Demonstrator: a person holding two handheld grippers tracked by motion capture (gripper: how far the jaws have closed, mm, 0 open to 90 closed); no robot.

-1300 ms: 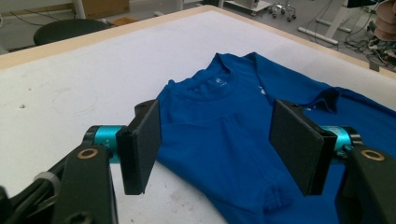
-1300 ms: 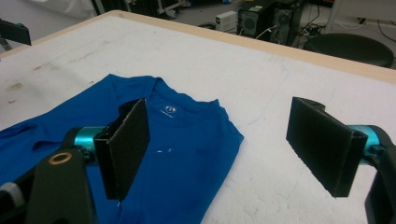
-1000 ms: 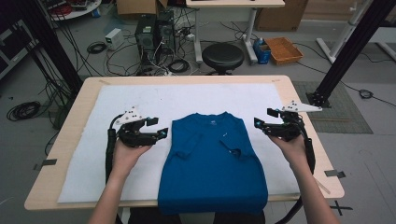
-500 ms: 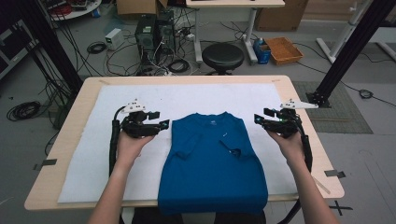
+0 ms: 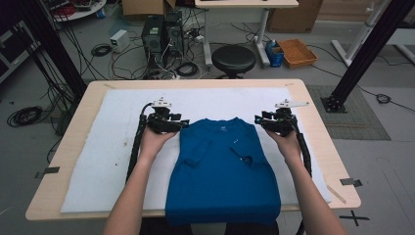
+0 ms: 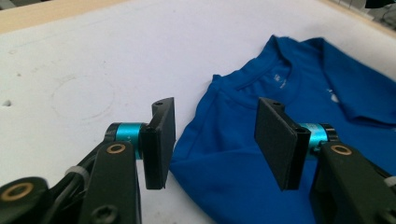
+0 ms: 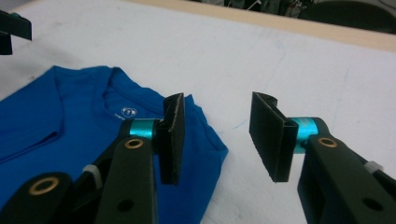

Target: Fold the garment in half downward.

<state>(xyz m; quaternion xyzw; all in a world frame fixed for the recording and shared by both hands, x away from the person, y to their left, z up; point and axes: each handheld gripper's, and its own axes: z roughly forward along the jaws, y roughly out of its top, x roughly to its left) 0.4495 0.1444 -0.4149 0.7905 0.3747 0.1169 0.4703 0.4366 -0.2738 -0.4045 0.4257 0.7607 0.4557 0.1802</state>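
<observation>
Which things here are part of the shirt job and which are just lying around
In the job:
blue T-shirt, folded on the white mat
left gripper and right gripper, jaws just closing at the shirt's shoulder corners, nothing pinched yet

Lying about:
black stool
computer towers
orange tray
floor cables

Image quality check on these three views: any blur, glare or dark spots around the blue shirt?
High view: soft, dim floor beyond the table, blue shirt evenly lit, no glare. Left gripper view: left hand-held gripper sharp, shirt collar slightly soft, white mat bright. Right gripper view: right hand-held gripper sharp, far table edge blurred.
</observation>
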